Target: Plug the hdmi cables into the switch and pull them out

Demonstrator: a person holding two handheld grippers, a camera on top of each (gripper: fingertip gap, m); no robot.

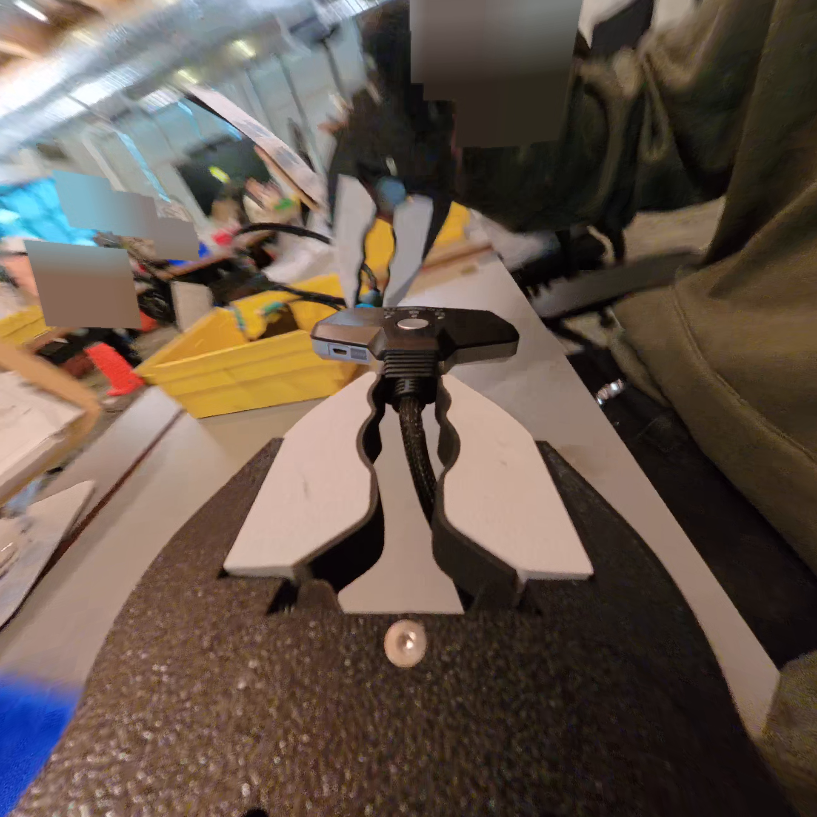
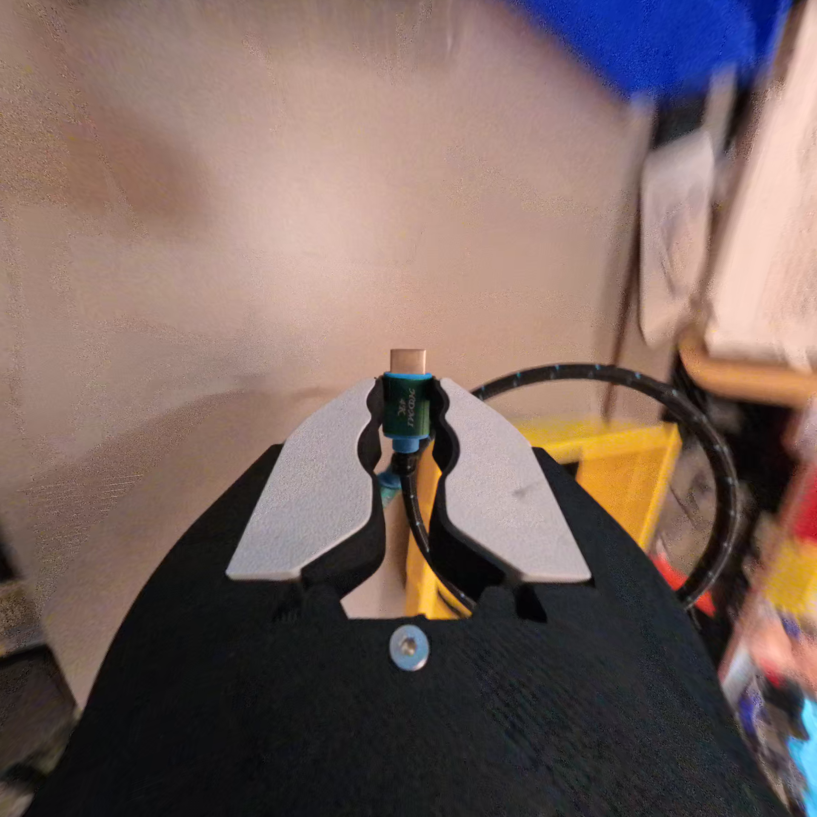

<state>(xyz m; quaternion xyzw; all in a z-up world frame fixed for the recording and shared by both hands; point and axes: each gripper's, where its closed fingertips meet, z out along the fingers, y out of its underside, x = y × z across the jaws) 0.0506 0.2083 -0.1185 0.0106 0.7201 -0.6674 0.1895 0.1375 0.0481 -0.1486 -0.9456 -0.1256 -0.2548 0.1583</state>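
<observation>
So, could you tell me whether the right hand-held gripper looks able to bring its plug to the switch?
Probably yes: the right hand-held gripper hovers just behind the switch, nothing visible between them.

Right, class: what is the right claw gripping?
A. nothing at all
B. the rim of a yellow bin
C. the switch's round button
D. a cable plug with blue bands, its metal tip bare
D: the right claw is shut on the HDMI plug, whose metal tip pokes out past the fingertips, uninserted.

Hand-held gripper (image 1: 409, 389): pale grey fingers (image 1: 309, 486), black speckled base, silver screw (image 1: 404, 642).
</observation>
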